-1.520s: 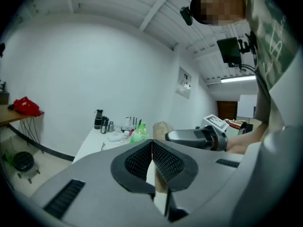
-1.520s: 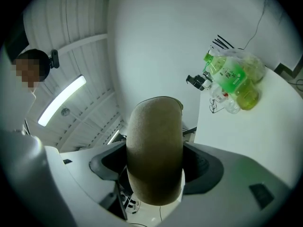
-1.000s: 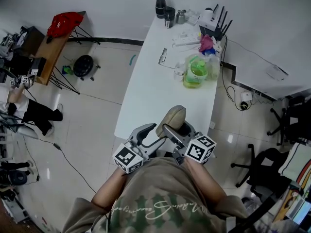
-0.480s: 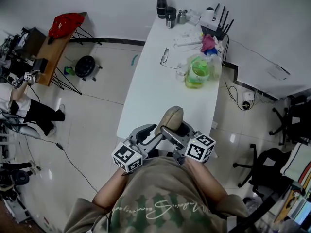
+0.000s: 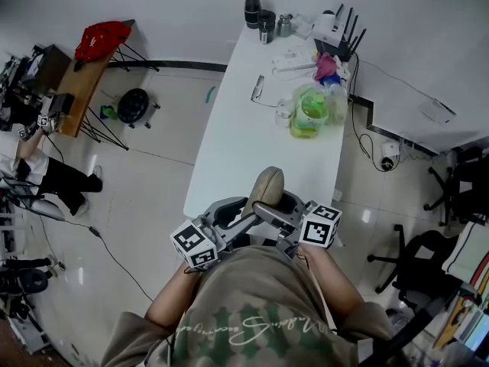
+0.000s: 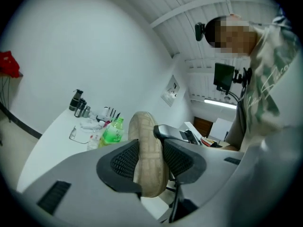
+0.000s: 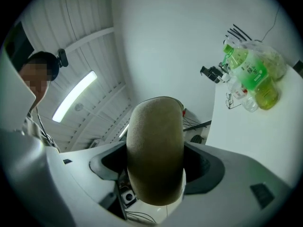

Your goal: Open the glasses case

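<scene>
A tan oval glasses case (image 5: 266,183) is held closed in the air over the near end of the white table (image 5: 229,151), close to the person's chest. My left gripper (image 5: 246,209) grips it from the left. Its jaws have just been closing, and in the left gripper view both black pads press the sides of the case (image 6: 147,150) between the left gripper's (image 6: 149,161) fingers. My right gripper (image 5: 269,203) comes in from the right. In the right gripper view the case (image 7: 155,145) fills the gap of the right gripper (image 7: 155,170), clamped at both sides.
Farther along the table lie a pair of eyeglasses (image 5: 257,89) and green bottles in a clear bag (image 5: 309,113). Dark flasks (image 5: 258,14) and a router (image 5: 336,30) stand at the far end. A person (image 5: 38,170) sits on the floor at the left.
The left gripper's marker cube has shifted a little left and rolled, and its jaws stand narrower around the case. The case has edged slightly left. The right cube has tilted a little.
</scene>
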Demonstrator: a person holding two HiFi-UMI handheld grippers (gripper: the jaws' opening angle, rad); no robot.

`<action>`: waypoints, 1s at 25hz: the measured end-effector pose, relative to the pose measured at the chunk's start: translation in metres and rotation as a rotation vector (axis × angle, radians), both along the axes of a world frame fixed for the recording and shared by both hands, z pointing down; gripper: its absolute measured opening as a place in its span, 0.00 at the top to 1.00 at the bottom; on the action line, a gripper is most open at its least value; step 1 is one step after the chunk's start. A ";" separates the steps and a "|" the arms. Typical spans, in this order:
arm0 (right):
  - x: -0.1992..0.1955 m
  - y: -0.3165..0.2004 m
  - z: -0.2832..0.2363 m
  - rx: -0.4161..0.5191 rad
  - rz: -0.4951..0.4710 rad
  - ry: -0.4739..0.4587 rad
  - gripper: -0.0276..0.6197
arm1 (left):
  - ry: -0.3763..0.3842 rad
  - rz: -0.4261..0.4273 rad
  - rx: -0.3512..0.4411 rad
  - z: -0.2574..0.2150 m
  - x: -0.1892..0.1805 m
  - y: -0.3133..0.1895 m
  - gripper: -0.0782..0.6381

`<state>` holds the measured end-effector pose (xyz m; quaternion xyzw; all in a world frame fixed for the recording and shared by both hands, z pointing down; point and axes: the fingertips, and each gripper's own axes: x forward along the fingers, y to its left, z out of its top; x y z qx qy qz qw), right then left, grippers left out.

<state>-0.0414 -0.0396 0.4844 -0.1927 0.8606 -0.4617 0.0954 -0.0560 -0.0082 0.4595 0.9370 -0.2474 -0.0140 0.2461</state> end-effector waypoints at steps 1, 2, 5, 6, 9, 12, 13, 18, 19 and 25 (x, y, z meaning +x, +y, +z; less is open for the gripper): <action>0.000 0.001 -0.002 0.010 -0.024 -0.032 0.42 | 0.018 0.010 -0.007 -0.002 0.001 0.001 0.66; 0.000 0.003 -0.005 0.027 -0.043 -0.058 0.42 | 0.026 0.013 -0.011 -0.004 0.002 0.002 0.66; 0.002 0.004 -0.014 0.088 -0.066 -0.108 0.42 | 0.077 0.022 -0.032 -0.010 0.003 0.003 0.66; 0.003 0.004 -0.018 0.103 -0.068 -0.127 0.42 | 0.115 0.030 -0.051 -0.013 0.003 0.004 0.66; 0.005 0.004 -0.029 0.108 -0.077 -0.227 0.42 | 0.225 0.063 -0.099 -0.023 0.003 0.004 0.67; 0.008 0.005 -0.038 0.065 -0.104 -0.348 0.42 | 0.301 0.112 -0.138 -0.030 0.003 0.008 0.71; 0.008 0.005 -0.038 0.061 -0.097 -0.352 0.42 | 0.299 0.112 -0.139 -0.030 0.003 0.008 0.72; 0.010 -0.007 -0.009 0.158 0.002 0.018 0.42 | 0.064 -0.075 -0.044 -0.009 -0.014 -0.014 0.71; 0.011 -0.008 -0.004 0.211 0.001 0.122 0.42 | 0.059 -0.113 -0.045 -0.010 -0.020 -0.020 0.71; -0.003 -0.001 0.007 0.421 -0.058 0.514 0.42 | 0.029 -0.112 -0.053 -0.007 -0.019 -0.027 0.71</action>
